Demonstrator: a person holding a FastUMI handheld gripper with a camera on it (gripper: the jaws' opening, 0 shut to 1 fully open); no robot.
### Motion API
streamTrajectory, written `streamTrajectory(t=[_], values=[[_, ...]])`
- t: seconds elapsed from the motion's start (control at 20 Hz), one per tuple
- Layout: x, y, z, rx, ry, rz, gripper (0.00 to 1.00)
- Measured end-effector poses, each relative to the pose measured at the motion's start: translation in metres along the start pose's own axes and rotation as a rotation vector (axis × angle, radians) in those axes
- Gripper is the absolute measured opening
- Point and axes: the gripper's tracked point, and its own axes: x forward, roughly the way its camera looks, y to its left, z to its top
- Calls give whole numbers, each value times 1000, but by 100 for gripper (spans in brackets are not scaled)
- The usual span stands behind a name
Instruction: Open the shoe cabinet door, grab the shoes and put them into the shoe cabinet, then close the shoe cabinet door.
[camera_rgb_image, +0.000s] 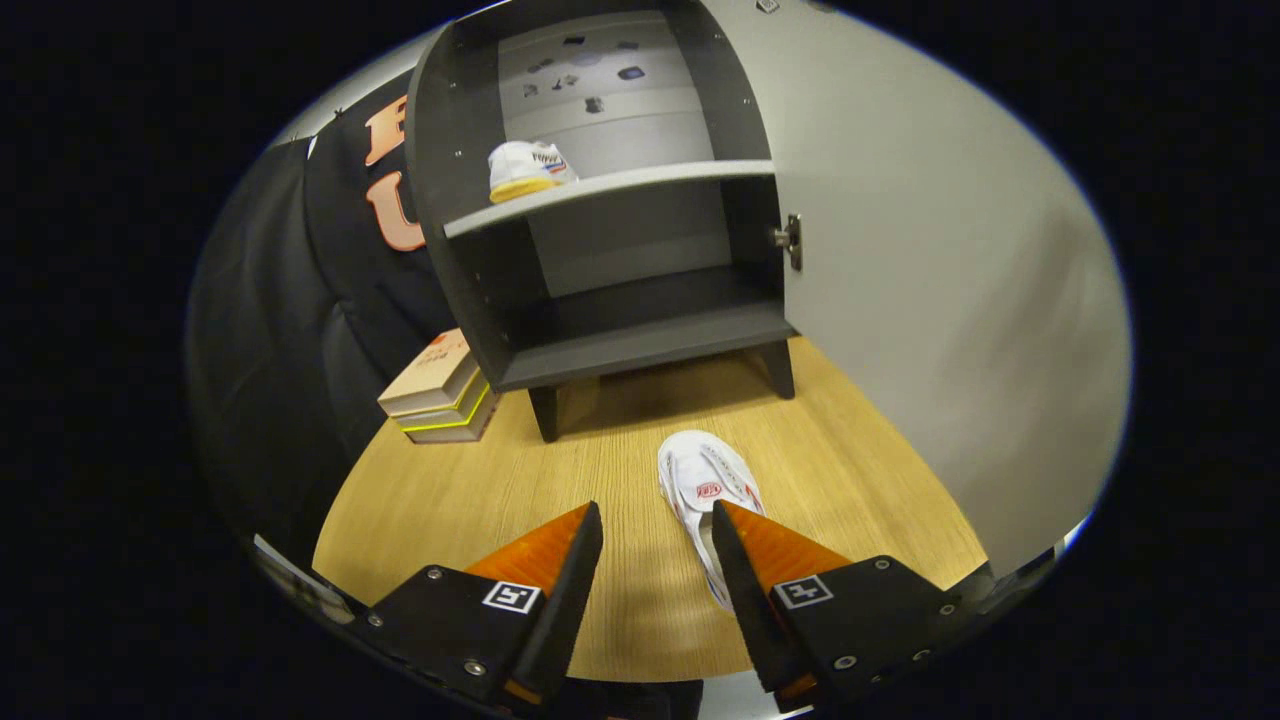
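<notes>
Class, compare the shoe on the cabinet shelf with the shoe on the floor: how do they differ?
The shelf shoe sits inside the cabinet on its upper shelf; the floor shoe lies on the wooden floor before it. The shelf shoe shows its side and yellow sole; the floor shoe shows its top. The open gripper reaches the floor shoe only. Both are white.

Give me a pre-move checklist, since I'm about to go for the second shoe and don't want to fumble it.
1. Cabinet door swung open: ok.
2. First shoe already on the upper shelf: ok.
3. Free space for the second shoe: ok, the lower shelf is bare.
4. Gripper open and holding nothing: ok.
5. Second shoe between the fingers: not ok; it lies on the wooden floor under the right finger's tip, off to the right of the gap.
6. Stack of boxes out of the way: ok, it sits left of the cabinet.
</notes>
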Motion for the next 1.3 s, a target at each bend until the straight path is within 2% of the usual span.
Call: streamTrajectory(t=[0.35,0.45,0.6,0.7,1.1,1.3], values=[[63,-11,-47,-48,118,37,65],[78,-15,-49,-54,116,29,57],[96,-17,-44,-69,102,31,33],[108,-19,-45,-51,107,35,25],[122,-16,-47,4,205,39,7],[119,-16,-43,-54,227,19,3]])
